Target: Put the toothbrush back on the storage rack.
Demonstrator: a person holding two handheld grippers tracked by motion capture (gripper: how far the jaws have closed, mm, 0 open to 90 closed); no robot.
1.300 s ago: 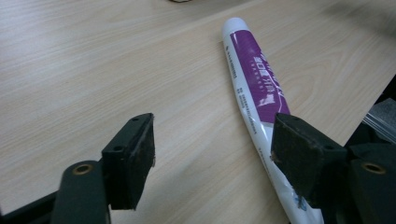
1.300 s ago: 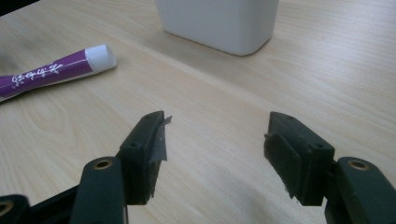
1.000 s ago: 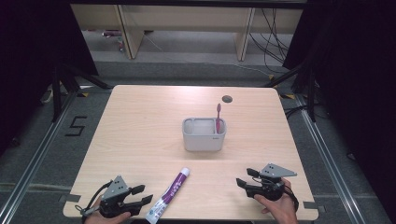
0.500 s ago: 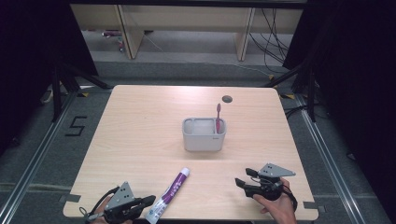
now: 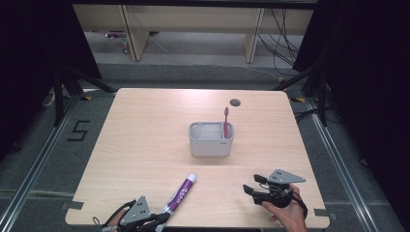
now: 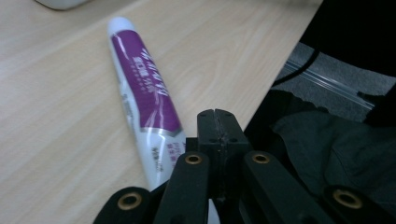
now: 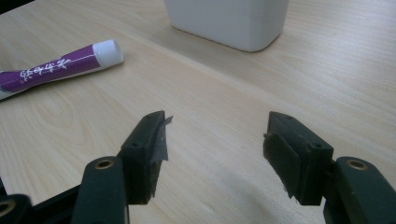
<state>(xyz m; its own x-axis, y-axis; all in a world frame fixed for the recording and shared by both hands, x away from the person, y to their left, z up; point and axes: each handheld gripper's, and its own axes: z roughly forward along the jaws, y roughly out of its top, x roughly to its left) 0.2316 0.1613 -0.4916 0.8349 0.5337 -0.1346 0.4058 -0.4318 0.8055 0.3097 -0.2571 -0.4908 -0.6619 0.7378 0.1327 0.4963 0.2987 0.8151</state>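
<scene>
Because the left gripper (image 6: pixel 217 126) sits pressed shut and empty just beside the toothpaste tube (image 5: pixel 180 194) near the table's (image 5: pixel 145 140) front edge, while the right gripper (image 7: pixel 215 149) gapes empty, a careless nudge could roll the tube off.

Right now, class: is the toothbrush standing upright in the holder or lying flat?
Upright. The toothbrush stands in the holder's right compartment, its head rising above the rim.

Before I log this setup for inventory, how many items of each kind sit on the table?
Toothpaste tube: 1
Toothbrush: 1
Grey holder: 1
Total: 3
</scene>
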